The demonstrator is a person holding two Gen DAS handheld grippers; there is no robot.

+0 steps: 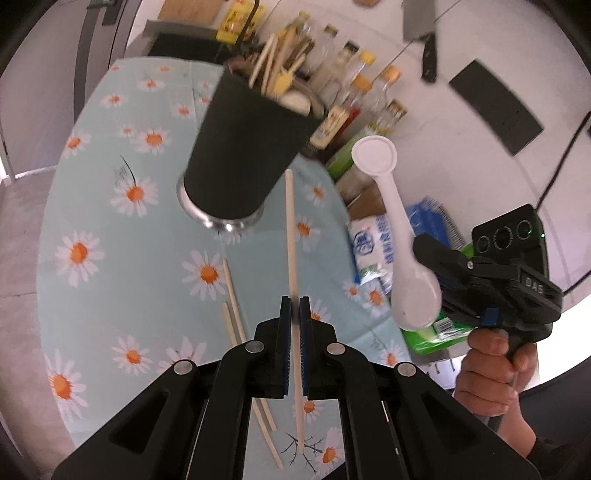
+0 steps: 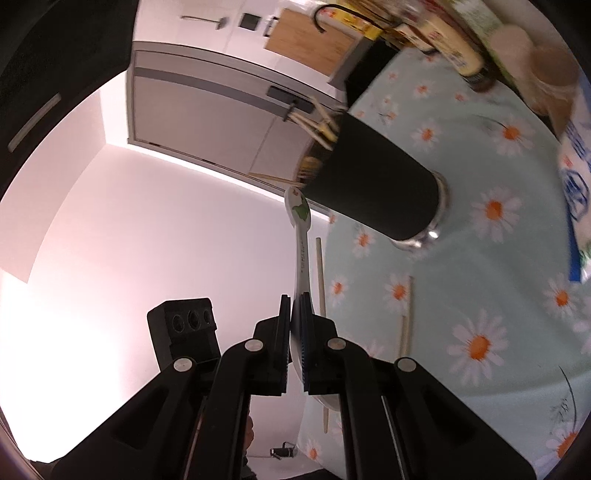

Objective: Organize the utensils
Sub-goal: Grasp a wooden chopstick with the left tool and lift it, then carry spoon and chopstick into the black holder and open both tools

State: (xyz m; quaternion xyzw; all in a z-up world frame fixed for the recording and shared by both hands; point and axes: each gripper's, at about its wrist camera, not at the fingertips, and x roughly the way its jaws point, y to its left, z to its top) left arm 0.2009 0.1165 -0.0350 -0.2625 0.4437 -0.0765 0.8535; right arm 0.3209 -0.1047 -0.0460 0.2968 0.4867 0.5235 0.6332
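Honestly, left gripper point(image 1: 294, 308) pinches a chopstick point(image 1: 290, 229), right gripper point(image 2: 295, 310) clamps the spoon point(image 2: 300, 236); that crowded cup point(image 1: 240, 147) could tip if bumped.

you face a round table point(image 1: 88, 206) under a pale blue daisy-print cloth. at its far right edge, bottles point(image 1: 354, 85) line a white wall where a cleaver point(image 1: 419, 22) hangs. far left stands a grey cabinet point(image 2: 207, 110).

utensil holder point(image 1: 236, 147) on the table point(image 1: 92, 206) — loose chopsticks point(image 1: 236, 317) before it, bottles point(image 1: 354, 85) behind.
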